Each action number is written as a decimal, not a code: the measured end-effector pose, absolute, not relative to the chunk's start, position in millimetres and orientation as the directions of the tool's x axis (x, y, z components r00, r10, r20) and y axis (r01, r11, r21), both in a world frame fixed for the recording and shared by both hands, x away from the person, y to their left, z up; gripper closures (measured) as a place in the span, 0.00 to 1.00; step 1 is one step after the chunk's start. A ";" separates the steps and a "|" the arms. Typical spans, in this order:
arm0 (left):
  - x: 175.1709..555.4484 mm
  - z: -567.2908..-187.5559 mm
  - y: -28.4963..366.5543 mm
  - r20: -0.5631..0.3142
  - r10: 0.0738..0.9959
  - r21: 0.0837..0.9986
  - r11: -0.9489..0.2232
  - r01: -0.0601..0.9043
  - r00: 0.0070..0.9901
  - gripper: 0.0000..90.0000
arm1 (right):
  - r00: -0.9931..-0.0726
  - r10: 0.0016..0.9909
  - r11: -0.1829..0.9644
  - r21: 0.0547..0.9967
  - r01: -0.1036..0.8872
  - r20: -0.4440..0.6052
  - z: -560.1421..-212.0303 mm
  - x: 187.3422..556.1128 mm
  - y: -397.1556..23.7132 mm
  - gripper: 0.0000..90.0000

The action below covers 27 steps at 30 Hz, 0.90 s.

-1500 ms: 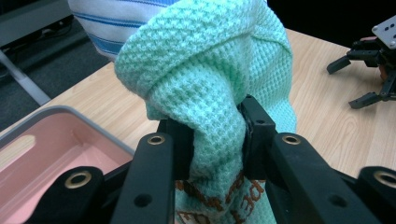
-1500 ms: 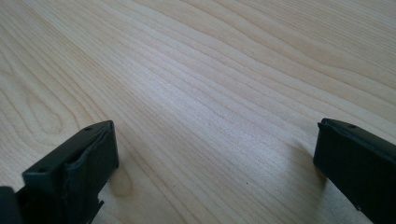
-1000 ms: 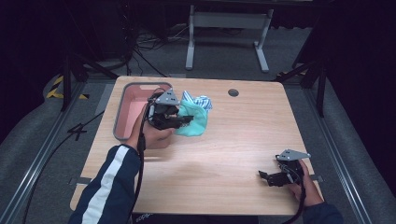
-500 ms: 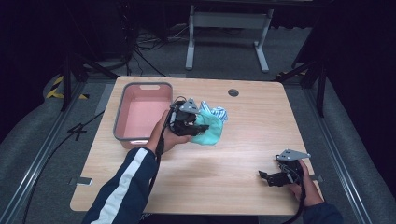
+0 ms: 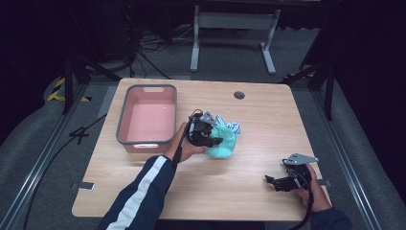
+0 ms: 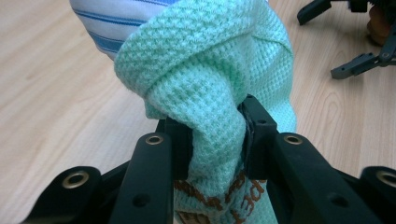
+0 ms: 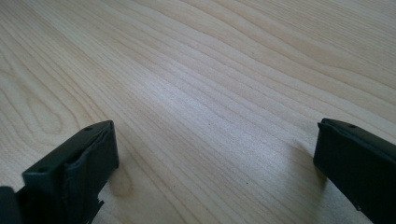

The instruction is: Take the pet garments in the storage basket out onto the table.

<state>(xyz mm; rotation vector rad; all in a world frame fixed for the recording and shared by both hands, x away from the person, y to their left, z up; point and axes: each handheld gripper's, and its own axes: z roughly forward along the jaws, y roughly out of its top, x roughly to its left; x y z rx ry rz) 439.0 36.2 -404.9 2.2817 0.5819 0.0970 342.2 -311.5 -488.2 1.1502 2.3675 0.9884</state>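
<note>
A mint-green knitted cloth rests on the wooden table just right of the pink tub. A blue-and-white striped cloth pokes out behind it. My left gripper is shut on a bunched fold of the green cloth, both pads pressing into the knit; brown lettering shows low on the fabric. The striped cloth lies just beyond it. My right gripper rests near the table's front right corner, jaws wide apart over bare wood, holding nothing.
The pink tub with its grey rim stands at the table's left and looks empty. A round cable hole sits near the far edge. A metal stand is on the floor beyond the table.
My left gripper has carried the green cloth rightward and down, from beside the tub toward the table's middle. The right gripper has stayed put.
</note>
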 end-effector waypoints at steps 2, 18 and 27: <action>440.7 -410.5 33.9 -0.117 0.433 0.697 -0.605 0.385 0.894 0.77 | -0.621 0.784 0.434 0.709 0.556 0.007 -488.2 342.2 -311.5 0.00; 444.8 -443.4 15.6 -0.145 0.438 0.663 -0.623 0.416 0.887 0.75 | -0.620 0.784 0.434 0.709 0.557 0.007 -488.2 342.2 -311.5 0.00; 445.6 -453.8 11.4 -0.141 0.455 0.643 -0.634 0.431 0.879 0.74 | -0.620 0.784 0.433 0.709 0.557 0.008 -488.2 342.2 -311.4 0.00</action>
